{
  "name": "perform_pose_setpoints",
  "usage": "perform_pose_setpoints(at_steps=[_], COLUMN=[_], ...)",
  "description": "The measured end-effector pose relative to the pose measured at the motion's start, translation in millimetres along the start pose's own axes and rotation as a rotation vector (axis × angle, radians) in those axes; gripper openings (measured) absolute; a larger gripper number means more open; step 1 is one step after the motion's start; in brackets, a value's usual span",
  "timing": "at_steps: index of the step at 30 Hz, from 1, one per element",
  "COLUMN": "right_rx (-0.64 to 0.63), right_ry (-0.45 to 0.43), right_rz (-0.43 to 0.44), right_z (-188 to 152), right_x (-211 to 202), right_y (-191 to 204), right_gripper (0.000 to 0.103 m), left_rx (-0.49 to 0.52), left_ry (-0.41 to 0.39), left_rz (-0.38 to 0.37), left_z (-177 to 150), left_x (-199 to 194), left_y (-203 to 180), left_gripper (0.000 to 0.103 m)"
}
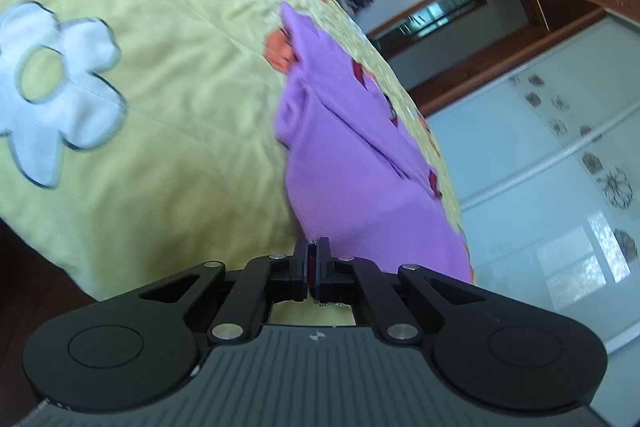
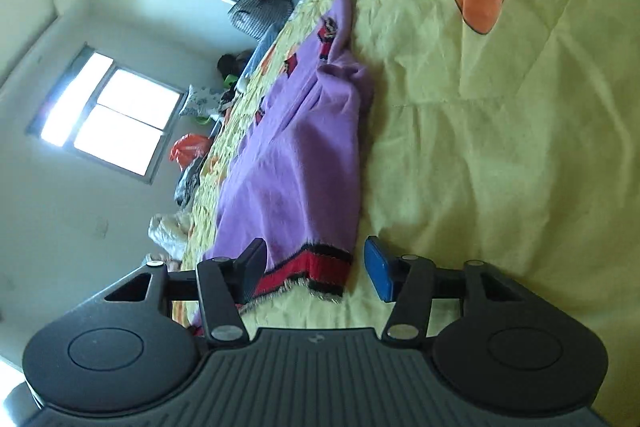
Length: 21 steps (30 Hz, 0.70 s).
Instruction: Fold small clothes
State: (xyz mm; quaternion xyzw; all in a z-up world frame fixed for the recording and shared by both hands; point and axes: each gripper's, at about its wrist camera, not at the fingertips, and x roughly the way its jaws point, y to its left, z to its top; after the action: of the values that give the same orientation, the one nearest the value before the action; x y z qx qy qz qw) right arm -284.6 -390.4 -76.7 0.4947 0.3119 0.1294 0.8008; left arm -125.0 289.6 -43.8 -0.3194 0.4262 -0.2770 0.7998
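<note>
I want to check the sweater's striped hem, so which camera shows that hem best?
The right wrist view: the red and black hem lies close up between the open right gripper fingers, fringe visible. The left wrist view shows only the plain purple sweater and the shut left gripper at its edge; no striped hem shows.

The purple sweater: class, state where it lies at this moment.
The purple sweater lies on the yellow flowered bedspread. In the right wrist view its red-and-black striped hem sits between the open right tool; in the left wrist view it lies right of centre.
</note>
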Motion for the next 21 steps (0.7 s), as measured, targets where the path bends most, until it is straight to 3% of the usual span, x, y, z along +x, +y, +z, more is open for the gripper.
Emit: perform_pose_setpoints(at_steps=[4, 6, 8, 10, 11, 12, 14, 15, 17, 19, 21], right_rx=[0.029, -0.005, -0.034, -0.033, -0.071, -0.106, -0.148, -0.185, -0.242, -0.25, -0.259], right_ry=[0.027, 0.047, 0.052, 0.043, 0.052, 0.055, 0.06, 0.062, 0.06, 0.063, 0.054], right_rz=[-0.01, -0.07, -0.104, -0.109, -0.11, -0.115, -0.113, -0.118, -0.156, -0.167, -0.16], right_z=[2.6, 1.9, 1.0, 0.4, -0.3, -1.8, -5.3, -7.9, -12.7, -15.5, -19.2], right_x=[10.5, 13.9, 15.5, 18.1, 23.0, 26.4, 34.1, 36.6, 41.0, 44.2, 44.2], right_y=[3.0, 11.2, 16.9, 17.4, 21.2, 25.5, 30.7, 34.5, 41.7, 40.2, 36.6], right_gripper=[0.053, 0.053, 0.053, 0.053, 0.053, 0.053, 0.052, 0.051, 0.036, 0.013, 0.01], left_rx=[-0.012, -0.012, -0.002, 0.014, 0.015, 0.001, 0.002, 0.008, 0.041, 0.049, 0.029], left_ry=[-0.02, -0.016, 0.019, 0.025, 0.037, 0.051, 0.073, 0.072, 0.076, 0.083, 0.085], left_rz=[0.041, 0.021, -0.048, -0.028, -0.044, -0.037, -0.053, -0.061, -0.064, -0.047, -0.036], left_z=[8.3, 9.5, 8.3, 8.5, 8.7, 9.2, 9.4, 9.0, 9.3, 7.0, 5.4], left_x=[-8.5, -10.2, -5.5, 2.7, 8.8, 15.8, 27.3, 30.7, 35.2, 39.5, 39.4], left_y=[10.1, 12.4, 11.3, 6.5, 5.0, 4.4, 0.6, -3.4, -14.4, -19.2, -19.0], left_gripper=[0.0, 0.0, 0.0, 0.0, 0.006, 0.022, 0.045, 0.052, 0.063, 0.061, 0.054])
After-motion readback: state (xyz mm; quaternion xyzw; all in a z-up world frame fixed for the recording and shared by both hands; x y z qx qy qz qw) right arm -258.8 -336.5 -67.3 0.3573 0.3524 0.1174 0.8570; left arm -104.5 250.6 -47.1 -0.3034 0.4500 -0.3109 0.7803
